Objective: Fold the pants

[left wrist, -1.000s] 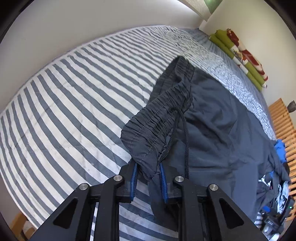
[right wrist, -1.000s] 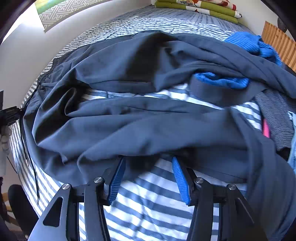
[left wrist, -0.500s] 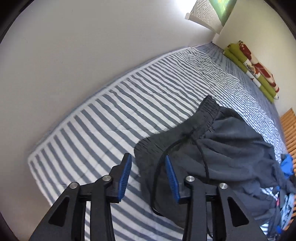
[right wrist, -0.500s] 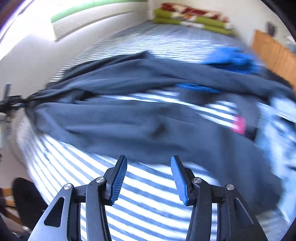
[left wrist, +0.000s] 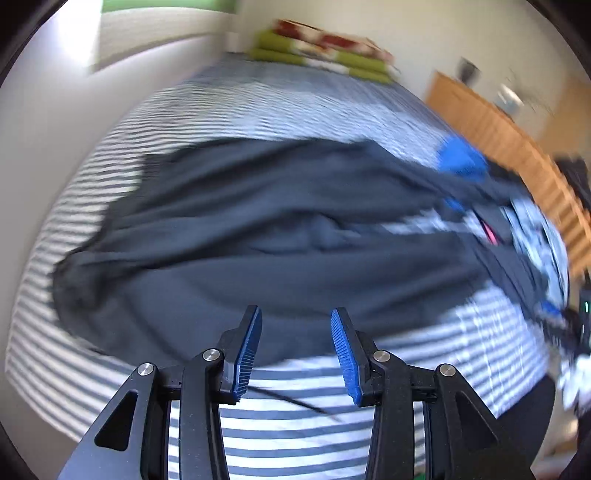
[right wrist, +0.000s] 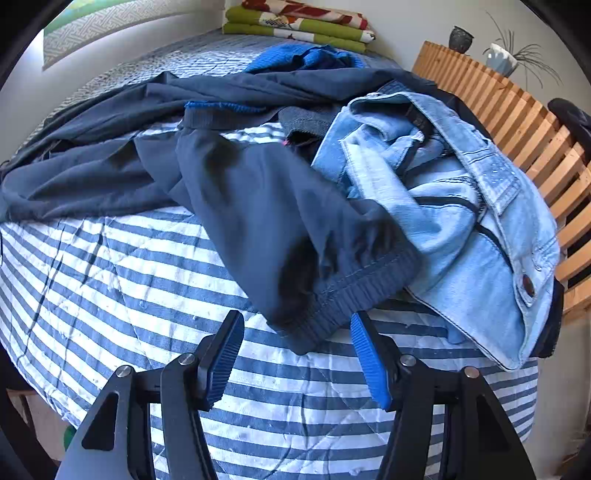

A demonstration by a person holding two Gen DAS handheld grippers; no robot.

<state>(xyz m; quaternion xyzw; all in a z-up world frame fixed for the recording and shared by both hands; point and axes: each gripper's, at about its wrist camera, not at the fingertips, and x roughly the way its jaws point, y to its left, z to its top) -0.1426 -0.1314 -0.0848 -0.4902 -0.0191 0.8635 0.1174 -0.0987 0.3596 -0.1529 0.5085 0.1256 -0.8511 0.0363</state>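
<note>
Dark navy pants (left wrist: 266, 236) lie spread and rumpled across the striped bed; this view is motion-blurred. My left gripper (left wrist: 295, 354) is open just in front of their near edge, holding nothing, with a black drawstring (left wrist: 295, 400) trailing on the cover below it. In the right wrist view the same pants (right wrist: 236, 184) run from the left to an elastic leg cuff (right wrist: 343, 295). My right gripper (right wrist: 297, 362) is open, its blue pads either side of and just below that cuff, not touching it.
Light blue jeans (right wrist: 461, 206) are heaped at the right over the pants' end, with a bright blue garment (right wrist: 303, 59) behind. A wooden slatted rail (right wrist: 517, 122) borders the bed on the right. Folded green and red bedding (right wrist: 295, 22) sits at the far end.
My left gripper let go of the waistband, opened and swung round to face along the bed. My right gripper moved right along the pants to the leg cuff, staying open.
</note>
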